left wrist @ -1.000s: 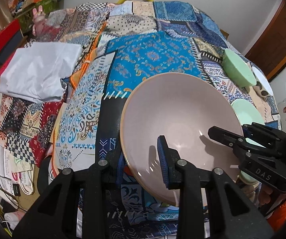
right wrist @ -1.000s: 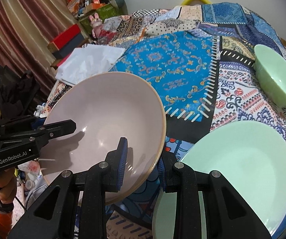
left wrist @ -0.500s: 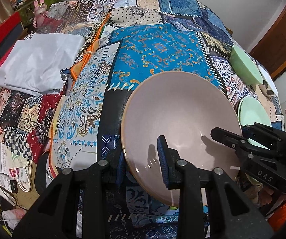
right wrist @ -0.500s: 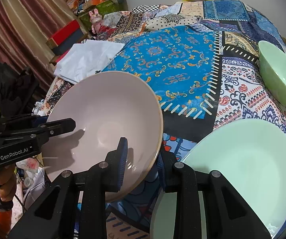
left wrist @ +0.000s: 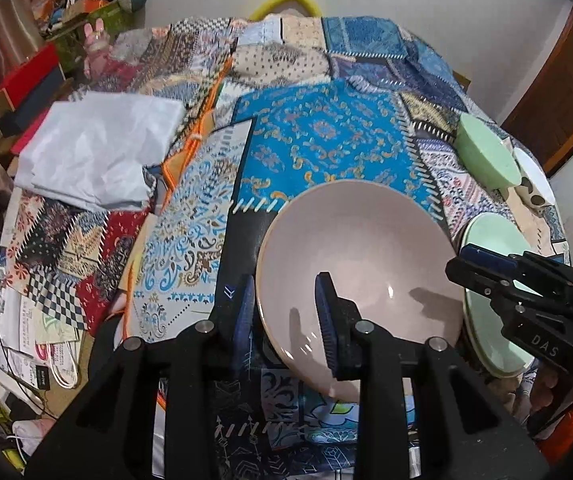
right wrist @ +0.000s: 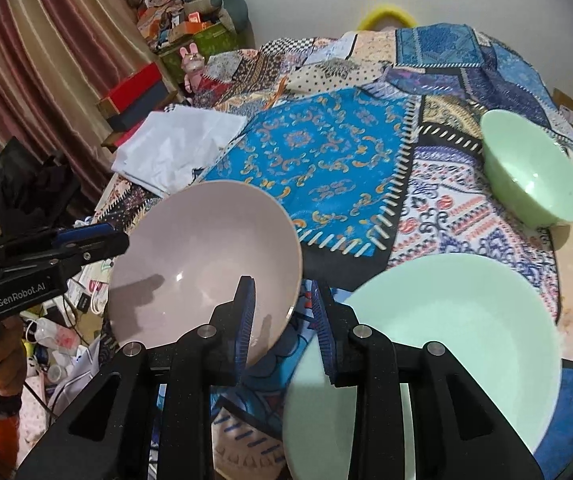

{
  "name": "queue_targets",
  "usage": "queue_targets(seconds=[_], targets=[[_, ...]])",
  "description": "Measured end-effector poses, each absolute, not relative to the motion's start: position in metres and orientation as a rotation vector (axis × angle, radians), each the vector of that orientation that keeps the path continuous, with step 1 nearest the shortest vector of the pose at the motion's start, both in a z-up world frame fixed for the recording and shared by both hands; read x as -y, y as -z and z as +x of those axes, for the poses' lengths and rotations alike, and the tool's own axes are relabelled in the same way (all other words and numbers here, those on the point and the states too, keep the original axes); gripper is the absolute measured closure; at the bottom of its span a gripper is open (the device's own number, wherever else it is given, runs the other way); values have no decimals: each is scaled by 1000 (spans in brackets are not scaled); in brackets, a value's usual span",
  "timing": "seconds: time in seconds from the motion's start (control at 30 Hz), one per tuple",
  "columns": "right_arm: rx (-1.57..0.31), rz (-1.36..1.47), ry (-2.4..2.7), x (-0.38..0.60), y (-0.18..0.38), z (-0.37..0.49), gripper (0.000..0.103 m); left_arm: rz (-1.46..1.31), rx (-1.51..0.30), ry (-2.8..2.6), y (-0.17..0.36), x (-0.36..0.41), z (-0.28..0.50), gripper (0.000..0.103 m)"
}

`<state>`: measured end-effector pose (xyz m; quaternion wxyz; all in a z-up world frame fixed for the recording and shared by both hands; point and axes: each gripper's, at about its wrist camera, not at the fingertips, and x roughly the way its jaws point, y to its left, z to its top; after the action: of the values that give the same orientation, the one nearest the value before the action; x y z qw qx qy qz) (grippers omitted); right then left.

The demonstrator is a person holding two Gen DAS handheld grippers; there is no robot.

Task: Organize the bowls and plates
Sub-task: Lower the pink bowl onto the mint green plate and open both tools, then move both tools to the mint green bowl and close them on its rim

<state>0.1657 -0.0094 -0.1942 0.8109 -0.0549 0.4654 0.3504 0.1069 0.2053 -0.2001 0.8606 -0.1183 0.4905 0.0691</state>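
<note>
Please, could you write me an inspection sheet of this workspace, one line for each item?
Surface: patchwork cloth covers the table, somewhat wrinkled.
Job's things: pink bowl, taken at two sides of its rim; green plate beside it; green bowl farther back.
Clutter: folded white sheet on the cloth; spotted cup by the green bowl.
Grippers: left gripper shut on the pink bowl's rim; right gripper has the opposite rim between its jaws, which are opening.
Cables: thin cords among papers on the floor.
Surroundings: curtain, stacked boxes, wooden door.
</note>
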Motion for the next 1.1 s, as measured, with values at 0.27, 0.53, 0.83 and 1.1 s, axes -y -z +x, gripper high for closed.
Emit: queue_targets(seconds=[0.27, 0.53, 0.83, 1.1], targets=[[-909, -78, -716, 47, 164, 163, 74, -203, -960, -167, 167, -191, 97, 73], [-792, -54, -626, 101, 129, 172, 65, -154, -866, -123, 124, -149, 104, 69], [-727, -22, -500, 161, 112, 198, 57, -112, -828, -43, 102, -95, 145, 52], [-753, -2, -439, 188, 127, 232, 57, -91, -857, 5, 104, -58, 205, 47]])
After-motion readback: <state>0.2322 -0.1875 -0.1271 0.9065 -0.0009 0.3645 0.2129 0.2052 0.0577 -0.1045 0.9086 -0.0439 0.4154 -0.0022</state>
